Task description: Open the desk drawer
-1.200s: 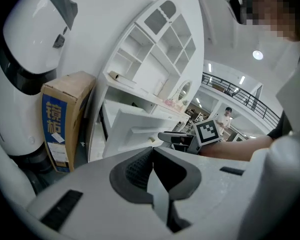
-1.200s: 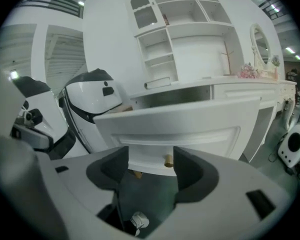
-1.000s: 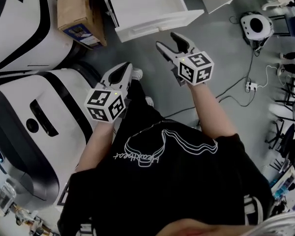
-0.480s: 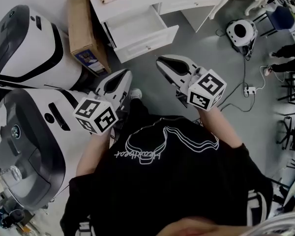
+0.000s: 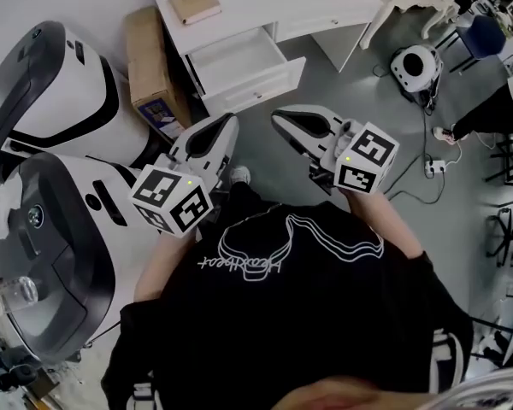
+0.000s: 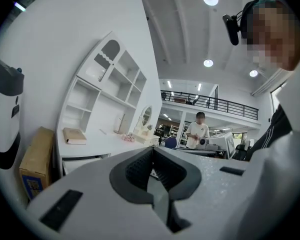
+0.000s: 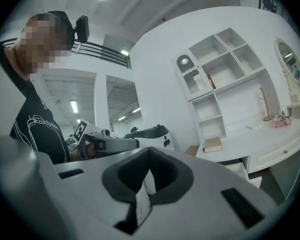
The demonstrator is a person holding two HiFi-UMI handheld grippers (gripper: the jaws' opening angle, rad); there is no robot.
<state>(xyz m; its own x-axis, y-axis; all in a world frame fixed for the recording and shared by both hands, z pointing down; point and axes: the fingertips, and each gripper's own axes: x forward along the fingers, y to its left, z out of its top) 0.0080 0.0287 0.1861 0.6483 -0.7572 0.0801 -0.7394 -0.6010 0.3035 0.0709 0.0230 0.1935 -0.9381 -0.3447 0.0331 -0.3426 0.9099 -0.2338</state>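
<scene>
Drawer sat pulled well out of the white desk at upper centre, with the left gripper and right gripper both clenched empty just below it, so the main risk looked like a stray knock shoving it back in.

The white drawer stands pulled out of the white desk, open and empty inside.
</scene>
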